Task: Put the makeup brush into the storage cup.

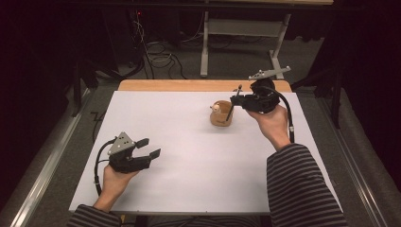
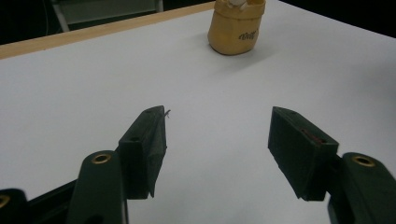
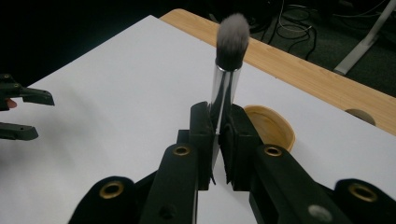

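Brush (image 3: 228, 60) is clamped between the two black jaws of the right tool (image 3: 219, 123), which are drawn tight against its shiny metal ferrule; the grey-white bristle head stands above the jaws and is blurred in the right gripper view. In the high view the same brush (image 1: 231, 109) shows as a thin dark stick, tilted, its lower end at or just inside the mouth of the tan pouch (image 1: 221, 115), whether it touches the pouch cannot be told. The right tool (image 1: 238, 100) is held above the far right part of the desk (image 1: 189, 142), just beside the pouch, by a hand coming from a striped sleeve (image 1: 302, 184). The pouch stands upright on the white desk surface (a small pale object sits at its rim, too small to identify) and carries dark lettering on its side in the left gripper view (image 2: 236, 29). Its open, tan-lined mouth lies directly behind the jaws in the right gripper view (image 3: 271, 126). The left tool (image 1: 149, 149) rests low over the near left part of the desk, well apart from pouch and brush, its jaws spread wide with nothing between them; the left gripper view (image 2: 217, 144) confirms bare white surface in the gap.
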`<state>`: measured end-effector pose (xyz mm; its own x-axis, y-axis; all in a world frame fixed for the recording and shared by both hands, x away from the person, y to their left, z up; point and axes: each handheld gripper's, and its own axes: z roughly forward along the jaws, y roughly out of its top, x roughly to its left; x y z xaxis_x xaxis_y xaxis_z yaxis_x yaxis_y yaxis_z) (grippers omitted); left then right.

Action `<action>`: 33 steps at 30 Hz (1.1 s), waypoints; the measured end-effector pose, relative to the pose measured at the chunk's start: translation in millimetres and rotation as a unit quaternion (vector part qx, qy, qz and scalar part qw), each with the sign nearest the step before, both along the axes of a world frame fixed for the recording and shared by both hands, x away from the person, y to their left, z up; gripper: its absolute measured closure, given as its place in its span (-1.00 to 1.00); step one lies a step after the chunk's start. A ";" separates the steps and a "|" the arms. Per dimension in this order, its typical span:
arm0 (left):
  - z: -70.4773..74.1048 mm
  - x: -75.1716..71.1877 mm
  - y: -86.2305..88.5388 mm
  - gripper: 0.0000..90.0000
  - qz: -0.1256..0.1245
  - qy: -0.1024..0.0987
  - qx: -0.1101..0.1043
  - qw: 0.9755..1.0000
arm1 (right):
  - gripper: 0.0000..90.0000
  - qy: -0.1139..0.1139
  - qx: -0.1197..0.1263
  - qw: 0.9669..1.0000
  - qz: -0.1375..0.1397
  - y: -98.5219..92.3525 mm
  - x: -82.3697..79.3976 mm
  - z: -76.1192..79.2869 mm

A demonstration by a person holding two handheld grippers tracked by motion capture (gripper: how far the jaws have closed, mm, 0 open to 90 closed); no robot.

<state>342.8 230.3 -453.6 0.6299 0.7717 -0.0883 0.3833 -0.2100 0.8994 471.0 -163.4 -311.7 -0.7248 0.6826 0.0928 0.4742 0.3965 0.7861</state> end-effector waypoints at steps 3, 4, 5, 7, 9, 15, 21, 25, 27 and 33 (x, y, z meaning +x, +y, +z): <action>-0.1 0.1 -0.2 -0.17 0.000 0.000 0.000 1.000 | 0.89 0.001 0.000 1.000 -0.002 -0.1 2.4 0.1; -0.1 0.1 -0.2 -0.17 -0.001 0.000 0.001 1.000 | 0.89 0.002 0.001 1.000 -0.003 -0.2 3.2 0.3; -0.1 0.1 -0.2 -0.17 -0.001 0.000 0.001 1.000 | 0.89 0.001 0.002 1.000 -0.005 -0.3 4.2 0.4; -0.2 0.1 -0.3 -0.17 -0.002 0.000 0.001 1.000 | 0.89 0.001 0.002 1.000 -0.007 -0.7 6.2 0.8; -0.2 0.1 -0.5 -0.17 -0.001 0.000 0.001 1.000 | 0.89 0.001 0.001 1.000 -0.011 -1.0 8.1 1.1; -0.2 0.0 -0.7 -0.17 -0.002 0.000 0.002 1.000 | 0.89 0.001 0.000 1.000 -0.022 -0.9 14.8 1.6; -0.2 0.1 -0.6 -0.17 -0.003 0.000 0.002 1.000 | 0.89 0.004 -0.006 0.999 -0.034 0.1 23.9 -1.5; -0.2 0.0 -0.8 -0.17 -0.003 -0.001 0.003 1.000 | 0.89 0.005 -0.008 0.999 -0.041 1.0 29.3 -4.3; -0.2 0.0 -0.9 -0.17 -0.003 -0.001 0.003 1.000 | 0.89 0.005 -0.009 0.999 -0.044 1.5 31.7 -5.1; -0.2 0.0 -0.7 -0.17 -0.003 -0.001 0.003 1.000 | 0.89 0.005 -0.016 0.999 -0.050 3.9 37.4 -7.6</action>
<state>342.9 229.6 -453.7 0.6354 0.7678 -0.0826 0.3805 -0.2181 0.8987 508.4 -159.5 -319.3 -0.6519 0.7544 0.0768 0.5210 0.3720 0.7682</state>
